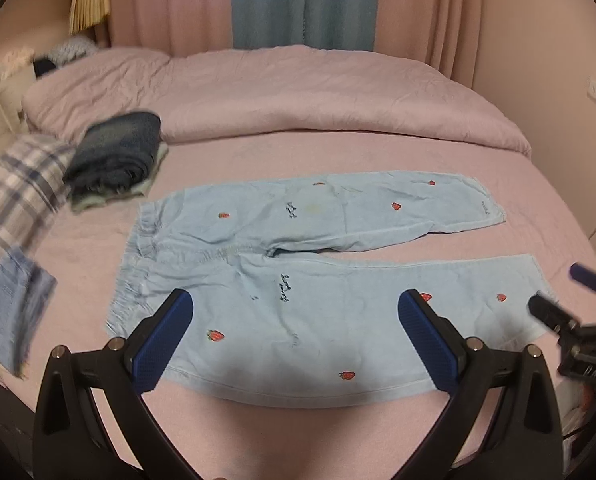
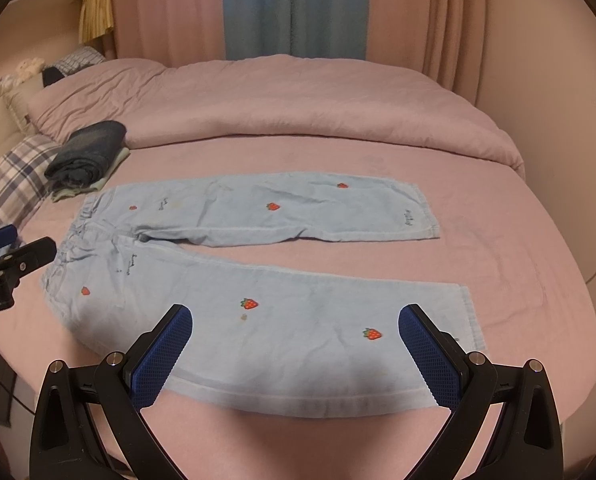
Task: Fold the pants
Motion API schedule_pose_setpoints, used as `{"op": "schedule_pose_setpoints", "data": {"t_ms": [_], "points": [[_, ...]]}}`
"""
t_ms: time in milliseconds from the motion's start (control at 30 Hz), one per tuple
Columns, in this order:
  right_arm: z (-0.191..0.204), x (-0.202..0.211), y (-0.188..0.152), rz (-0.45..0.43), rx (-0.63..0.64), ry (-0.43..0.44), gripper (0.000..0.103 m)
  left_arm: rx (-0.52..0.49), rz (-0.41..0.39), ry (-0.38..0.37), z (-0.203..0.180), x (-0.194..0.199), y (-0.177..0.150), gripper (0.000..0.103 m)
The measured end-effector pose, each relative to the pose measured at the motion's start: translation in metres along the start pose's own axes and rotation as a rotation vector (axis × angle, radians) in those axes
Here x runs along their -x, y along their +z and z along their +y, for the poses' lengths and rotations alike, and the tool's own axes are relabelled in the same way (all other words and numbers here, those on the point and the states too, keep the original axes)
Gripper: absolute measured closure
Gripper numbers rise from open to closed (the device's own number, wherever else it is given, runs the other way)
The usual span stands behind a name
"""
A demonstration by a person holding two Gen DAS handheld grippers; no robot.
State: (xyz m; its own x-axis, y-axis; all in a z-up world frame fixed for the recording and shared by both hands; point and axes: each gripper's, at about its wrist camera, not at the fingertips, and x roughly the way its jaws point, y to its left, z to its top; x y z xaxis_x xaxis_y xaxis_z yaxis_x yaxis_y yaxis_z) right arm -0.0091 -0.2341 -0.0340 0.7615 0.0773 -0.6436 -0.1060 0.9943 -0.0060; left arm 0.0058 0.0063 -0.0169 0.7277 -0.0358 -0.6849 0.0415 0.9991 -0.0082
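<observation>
Light blue pants (image 1: 298,280) with red strawberry prints lie flat on the pink bed, waistband to the left, both legs spread to the right. They also show in the right wrist view (image 2: 258,280). My left gripper (image 1: 296,316) is open and empty, above the near leg close to the waist. My right gripper (image 2: 296,330) is open and empty, above the near leg toward its hem. Each gripper shows at the edge of the other's view: the right gripper (image 1: 557,300) and the left gripper (image 2: 22,252).
A folded stack of dark denim clothes (image 1: 114,156) lies at the back left, also in the right wrist view (image 2: 86,152). A plaid pillow (image 1: 18,196) and a blue denim piece (image 1: 10,312) are at the left. A pink duvet (image 1: 298,100) is bunched across the back.
</observation>
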Motion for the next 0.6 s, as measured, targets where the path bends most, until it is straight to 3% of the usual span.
{"op": "schedule_pose_setpoints", "data": {"t_ms": [167,233,333,433,500,600], "points": [[0.033,-0.031,-0.019,0.02,0.142,0.109,0.0,0.187,0.096,0.011,0.046,-0.046,-0.021,0.001],[0.062,-0.053,-0.034,0.025,0.256,0.135,0.0,0.304,0.153,0.001,0.075,-0.063,-0.038,0.001],[0.088,-0.072,-0.053,0.127,0.393,0.168,0.0,0.463,0.21,-0.033,0.114,-0.077,-0.065,0.001],[0.118,-0.071,-0.064,0.106,0.51,0.254,0.0,0.636,0.265,-0.053,0.142,-0.078,-0.086,0.001],[0.131,-0.07,-0.068,0.093,0.563,0.3,0.001,0.707,0.265,-0.04,0.156,-0.075,-0.093,0.001],[0.156,-0.085,-0.075,0.08,0.656,0.353,0.012,0.76,0.253,-0.04,0.171,-0.082,-0.102,0.002]]}}
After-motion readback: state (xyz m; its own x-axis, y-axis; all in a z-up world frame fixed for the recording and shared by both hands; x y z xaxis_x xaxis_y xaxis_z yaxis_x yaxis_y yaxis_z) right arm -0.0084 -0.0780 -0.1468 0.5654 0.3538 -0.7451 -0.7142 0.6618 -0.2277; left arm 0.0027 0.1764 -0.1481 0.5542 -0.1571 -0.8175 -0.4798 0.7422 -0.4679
